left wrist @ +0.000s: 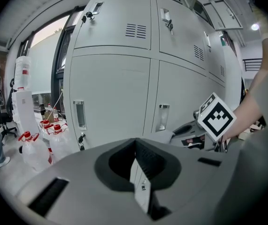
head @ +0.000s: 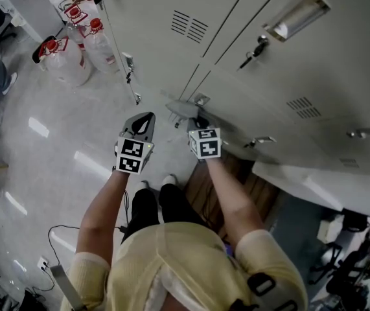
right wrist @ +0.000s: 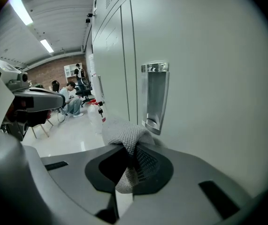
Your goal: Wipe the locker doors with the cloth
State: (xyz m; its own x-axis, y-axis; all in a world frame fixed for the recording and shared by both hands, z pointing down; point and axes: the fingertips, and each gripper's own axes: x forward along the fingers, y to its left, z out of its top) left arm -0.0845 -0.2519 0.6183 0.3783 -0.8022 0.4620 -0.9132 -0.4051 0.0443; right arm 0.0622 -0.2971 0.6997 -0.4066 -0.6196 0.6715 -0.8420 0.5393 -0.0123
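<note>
Pale grey locker doors (head: 172, 50) fill the upper right of the head view. My right gripper (head: 196, 116) is shut on a grey knitted cloth (head: 181, 107) and holds it against a lower door, beside a recessed metal handle (right wrist: 155, 95). In the right gripper view the cloth (right wrist: 126, 137) bunches out of the shut jaws, touching the door (right wrist: 209, 78). My left gripper (head: 143, 119) hangs a little to the left, off the doors, shut with nothing in it. The left gripper view faces the lockers (left wrist: 110, 93) and shows the right gripper's marker cube (left wrist: 217, 117) at right.
Large water bottles with red caps (head: 65, 60) stand on the floor by the lockers' left end. Keys hang in a lock (head: 257, 47) on an upper door. Cables (head: 55, 235) lie on the floor behind me. People sit far down the room (right wrist: 70, 102).
</note>
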